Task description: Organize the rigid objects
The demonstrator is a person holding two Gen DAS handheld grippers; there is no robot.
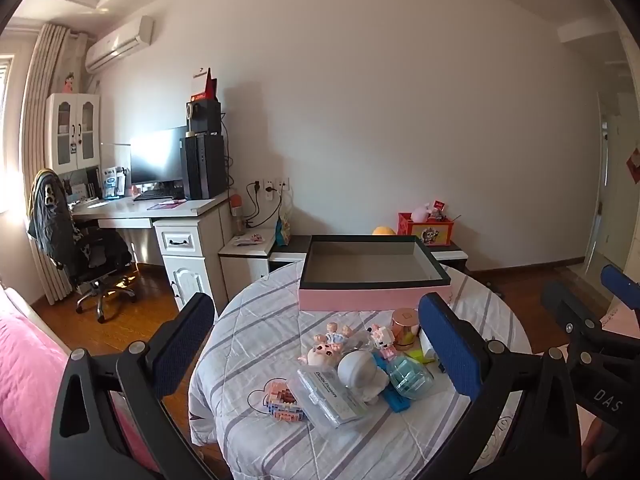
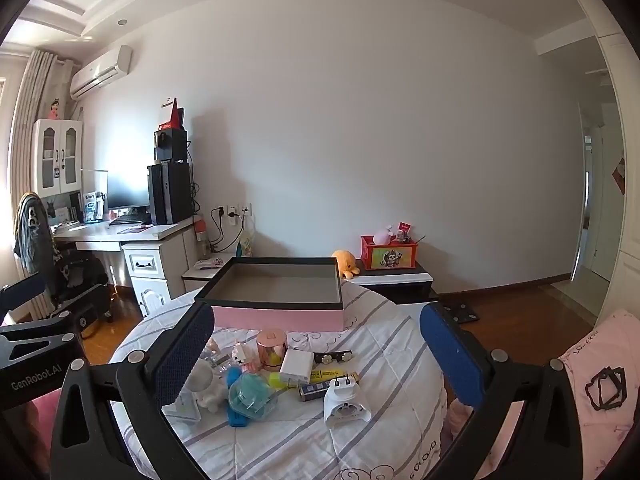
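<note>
Two claws frame our view, both spread wide and gripping nothing: the left claw point(image 1: 320, 344) and the right claw point(image 2: 316, 354), each hovering short of the clutter. On the left unit's body, seen from the right wrist, we read "GenRobot.AI". Nearest on the round, quilt-covered surface point(image 1: 256, 344) lies a clear case point(image 1: 330, 394) labelled "Dental Flossers", beside a pastel brick toy point(image 1: 282, 400). We see a white plug adapter point(image 2: 345, 402) right of a teal capsule point(image 2: 252, 394). Beyond them stands a rose-gold jar point(image 2: 272, 344). Farthest, the open pink box point(image 1: 374, 270) sits empty at the far edge.
</note>
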